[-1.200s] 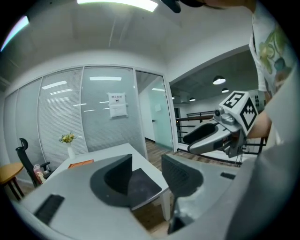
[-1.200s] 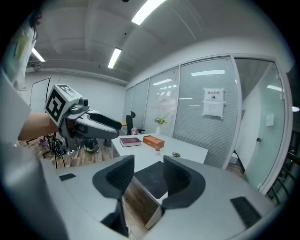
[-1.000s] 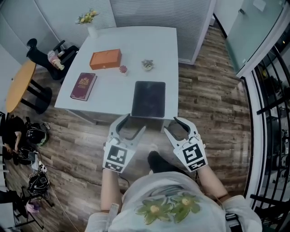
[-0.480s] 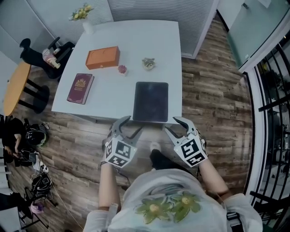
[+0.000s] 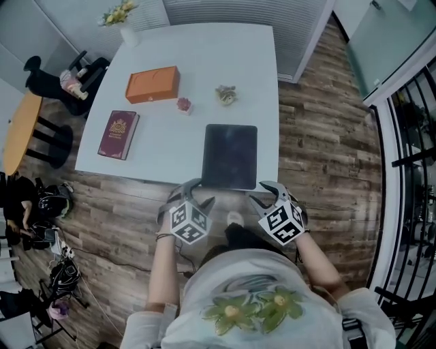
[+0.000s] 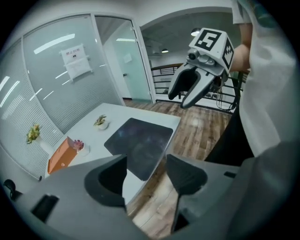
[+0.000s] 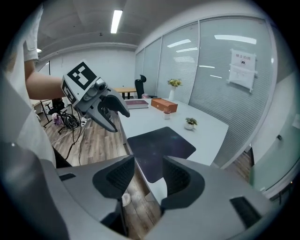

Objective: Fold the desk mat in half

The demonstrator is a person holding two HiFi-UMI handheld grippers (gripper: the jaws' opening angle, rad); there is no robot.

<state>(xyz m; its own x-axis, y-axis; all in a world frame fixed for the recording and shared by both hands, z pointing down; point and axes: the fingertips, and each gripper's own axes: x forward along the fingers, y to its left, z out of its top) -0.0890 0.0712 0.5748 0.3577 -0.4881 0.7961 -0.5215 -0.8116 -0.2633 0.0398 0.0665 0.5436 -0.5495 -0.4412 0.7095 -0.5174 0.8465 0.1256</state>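
The dark desk mat (image 5: 230, 156) lies flat and unfolded at the near right corner of the white table (image 5: 197, 54); it also shows in the left gripper view as the mat (image 6: 138, 145) and in the right gripper view as the mat (image 7: 161, 145). My left gripper (image 5: 196, 194) is open and empty, just off the table's near edge by the mat's left corner. On the other side, my right gripper (image 5: 262, 193) hangs open and empty below the mat's right corner. Neither touches the mat. Each gripper view shows the other one: the right gripper (image 6: 187, 96), the left gripper (image 7: 115, 115).
An orange box (image 5: 152, 84), a dark red book (image 5: 118, 134), two small potted plants (image 5: 184, 104) (image 5: 225, 94) and a flower vase (image 5: 121, 13) sit on the table, left of and beyond the mat. Wood floor lies below; chairs and cables are at the left.
Both grippers have moved up to the table's near edge and now sit closer to the mat's near corners. The mat has not moved.
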